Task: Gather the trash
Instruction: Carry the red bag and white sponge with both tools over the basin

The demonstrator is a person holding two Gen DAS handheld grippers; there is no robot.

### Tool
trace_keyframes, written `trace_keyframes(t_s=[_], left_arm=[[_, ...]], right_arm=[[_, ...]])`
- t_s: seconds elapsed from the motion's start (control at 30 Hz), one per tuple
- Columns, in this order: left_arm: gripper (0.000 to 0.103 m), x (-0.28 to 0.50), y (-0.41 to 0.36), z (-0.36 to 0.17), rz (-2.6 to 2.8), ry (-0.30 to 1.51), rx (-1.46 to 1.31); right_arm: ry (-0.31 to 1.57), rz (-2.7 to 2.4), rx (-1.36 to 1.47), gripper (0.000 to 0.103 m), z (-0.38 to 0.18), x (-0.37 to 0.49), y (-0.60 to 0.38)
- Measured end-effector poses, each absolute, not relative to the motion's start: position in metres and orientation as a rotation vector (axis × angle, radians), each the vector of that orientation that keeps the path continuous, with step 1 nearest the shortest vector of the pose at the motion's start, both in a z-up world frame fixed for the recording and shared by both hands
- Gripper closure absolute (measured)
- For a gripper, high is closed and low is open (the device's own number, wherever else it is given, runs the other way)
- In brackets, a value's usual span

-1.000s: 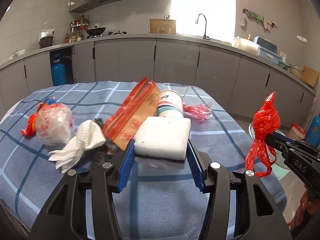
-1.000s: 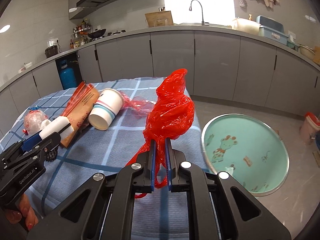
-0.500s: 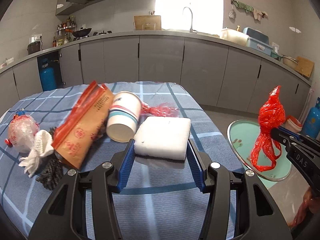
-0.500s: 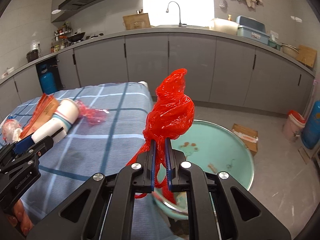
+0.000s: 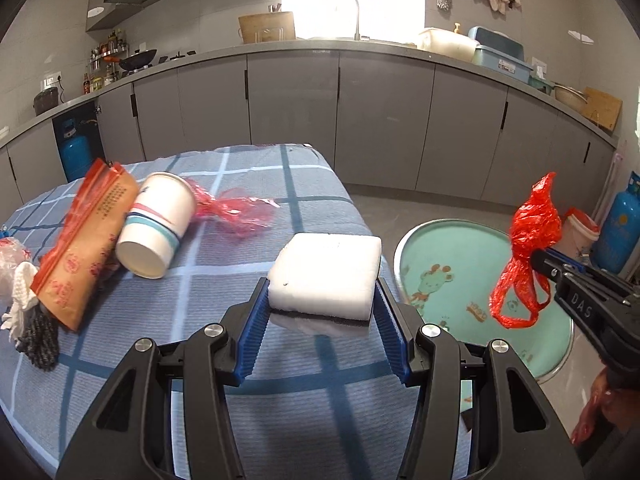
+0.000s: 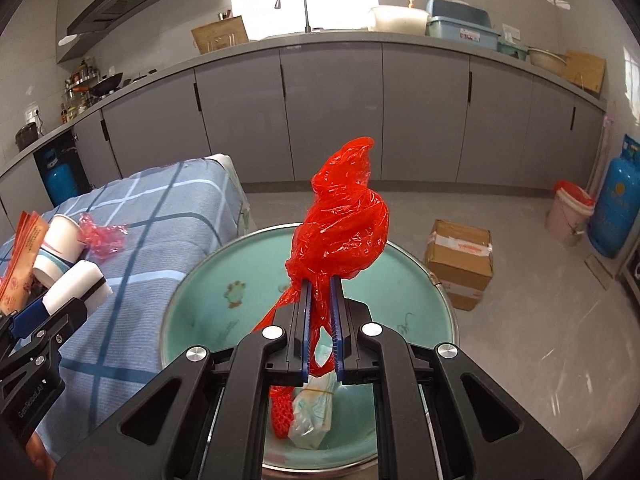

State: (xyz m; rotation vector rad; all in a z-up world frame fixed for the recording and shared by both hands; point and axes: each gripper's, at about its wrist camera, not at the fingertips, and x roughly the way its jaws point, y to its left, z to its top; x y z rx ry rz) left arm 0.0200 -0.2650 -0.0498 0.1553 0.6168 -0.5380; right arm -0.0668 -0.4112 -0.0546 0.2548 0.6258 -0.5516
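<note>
Left wrist view: the left gripper [image 5: 322, 312] clamps a white foam block [image 5: 326, 276] between its blue fingers [image 5: 252, 328], held above a table with a blue checked cloth [image 5: 240, 408]. On the cloth to the left lie a tipped paper cup [image 5: 156, 230], an orange-red paper packet [image 5: 86, 240] touching it, crumpled pink plastic film [image 5: 236, 210] just beside the cup, and a white tissue [image 5: 18, 294]. At right, the right gripper [image 5: 538, 258] holds a red plastic bag [image 5: 528, 248] over a teal basin [image 5: 480, 292] on the floor.

Right wrist view: the right gripper [image 6: 320, 280] is closed on the red plastic bag [image 6: 342, 228], directly above the teal basin [image 6: 416, 280], which already contains a red net and a pale wrapper [image 6: 314, 410]. A cardboard box [image 6: 458, 262] sits beyond the basin.
</note>
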Motion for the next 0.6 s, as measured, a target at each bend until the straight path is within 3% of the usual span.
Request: trace_keyframes(t_s=[0.6], left_arm=[[0.05, 0.022, -0.349, -0.06, -0.643, 0.66, 0.219]], right_arm=[[0.69, -0.539, 0.324, 0.093, -0.073, -0.08, -0.438]])
